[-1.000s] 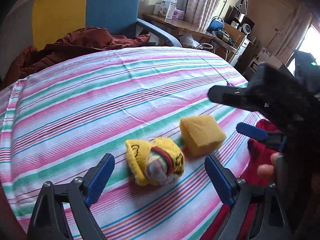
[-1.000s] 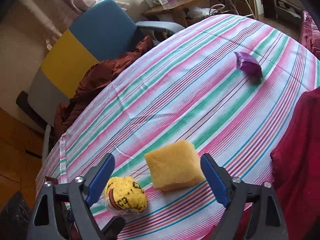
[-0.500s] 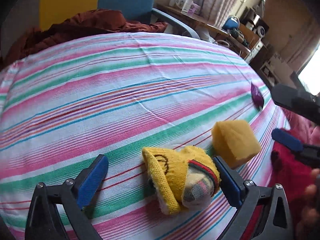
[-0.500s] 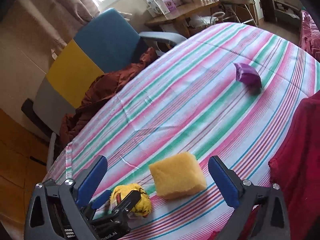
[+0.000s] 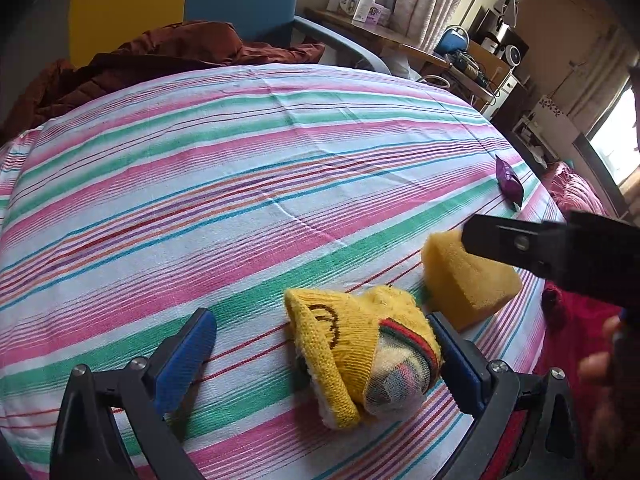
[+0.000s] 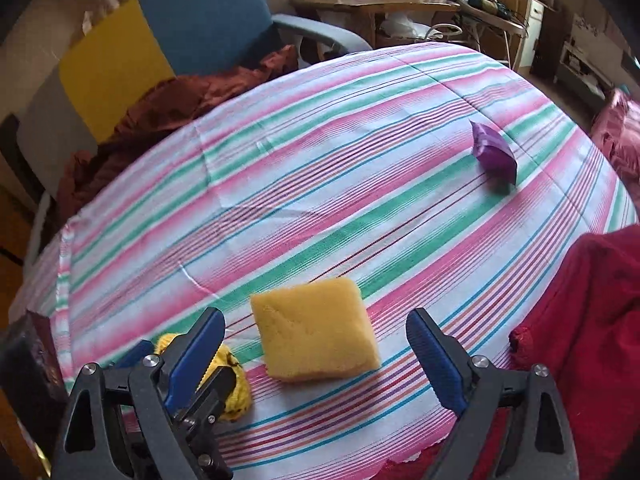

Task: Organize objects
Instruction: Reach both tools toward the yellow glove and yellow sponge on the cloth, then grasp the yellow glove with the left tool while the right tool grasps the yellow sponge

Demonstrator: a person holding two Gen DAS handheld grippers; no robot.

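Observation:
A yellow knitted bundle (image 5: pixel 360 356) with a red-green band lies on the striped cloth (image 5: pixel 240 184). My left gripper (image 5: pixel 320 360) is open around it; the right pad (image 5: pixel 452 360) is against the knit, while the left pad stands well clear. To its right sits a yellow sponge (image 5: pixel 464 280), also seen in the right wrist view (image 6: pixel 316 340). My right gripper (image 6: pixel 316 360) straddles the sponge, its jaws closing with neither pad touching. The knitted bundle (image 6: pixel 236 384) peeks out behind that gripper's left finger. A purple packet (image 6: pixel 492 152) lies farther back on the right.
A blue and yellow chair (image 6: pixel 192 28) with a rust-brown garment (image 5: pixel 160 56) stands behind the table. A red cloth (image 6: pixel 592 320) hangs over the near right edge. A cluttered wooden desk (image 6: pixel 380 0) lines the back wall. The right gripper's black body (image 5: pixel 560 252) overlaps the sponge.
My left gripper has come down closer, opened wider, and now straddles the knitted bundle. My right gripper has rolled and shifted, its fingers drawing slightly nearer the sponge.

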